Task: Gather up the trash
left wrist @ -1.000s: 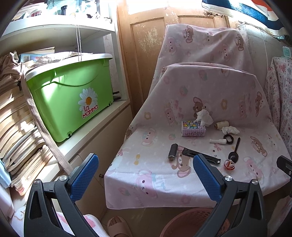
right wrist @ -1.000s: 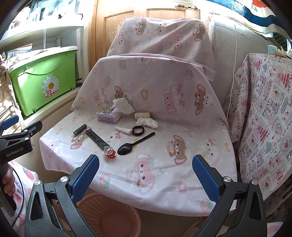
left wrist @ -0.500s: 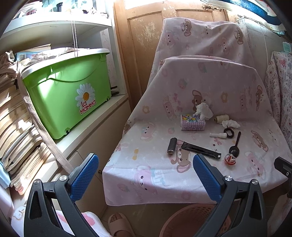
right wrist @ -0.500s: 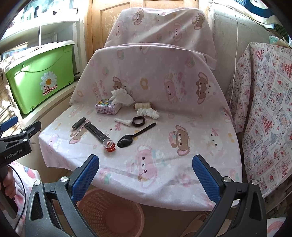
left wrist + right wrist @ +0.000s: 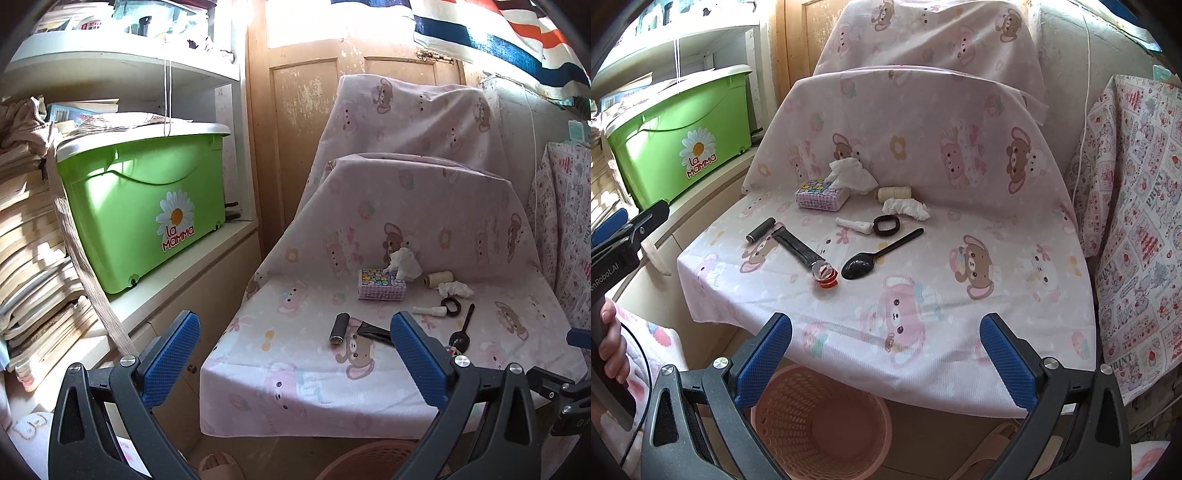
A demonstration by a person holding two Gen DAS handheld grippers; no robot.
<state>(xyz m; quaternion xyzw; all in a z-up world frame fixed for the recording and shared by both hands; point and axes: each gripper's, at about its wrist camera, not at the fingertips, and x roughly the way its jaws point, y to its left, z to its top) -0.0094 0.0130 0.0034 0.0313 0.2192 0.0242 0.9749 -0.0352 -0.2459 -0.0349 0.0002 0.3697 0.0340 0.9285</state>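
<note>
Both tongs, left (image 5: pixel 295 363) and right (image 5: pixel 886 360), gaping empty; green bin (image 5: pixel 144 206) showing "La MaMMa"; left handle reading "enRobot.AI".

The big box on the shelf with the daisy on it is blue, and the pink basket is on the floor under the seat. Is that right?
Not quite. The box with the daisy is green, not blue; the left wrist view shows it plainly on the shelf. The rest holds: the pink basket stands on the floor below the front edge of the covered seat, as the right wrist view shows.
</note>
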